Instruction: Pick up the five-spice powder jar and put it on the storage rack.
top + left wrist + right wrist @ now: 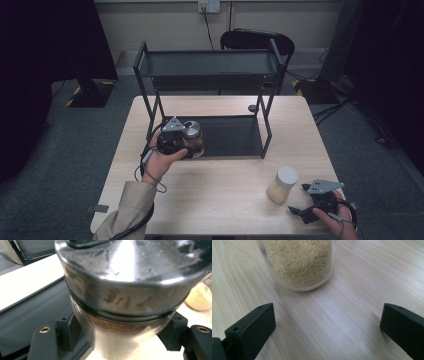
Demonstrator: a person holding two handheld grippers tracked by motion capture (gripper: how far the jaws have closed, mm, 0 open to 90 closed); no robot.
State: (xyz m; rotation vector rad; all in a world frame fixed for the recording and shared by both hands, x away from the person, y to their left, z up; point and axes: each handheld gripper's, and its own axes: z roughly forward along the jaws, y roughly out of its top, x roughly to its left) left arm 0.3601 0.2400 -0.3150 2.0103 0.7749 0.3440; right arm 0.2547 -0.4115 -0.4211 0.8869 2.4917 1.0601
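Note:
A glass jar with a steel lid [192, 137] and brown powder inside is held off the table at the front left corner of the black rack's lower shelf [235, 135]. My left gripper [186, 146] is shut on its glass body; up close the jar [125, 290] sits between the two black jaws. A second jar with a white lid and pale yellow grains [282, 184] stands on the table at the right. My right gripper [300, 210] rests open just in front of it, and that jar's base [299, 262] lies beyond the spread jaws.
A black two-tier metal rack [210, 65] stands at the back middle of the light wooden table [220, 195]. A dark chair [255, 39] is behind the table. The rack's legs and upper shelf bound the lower shelf space.

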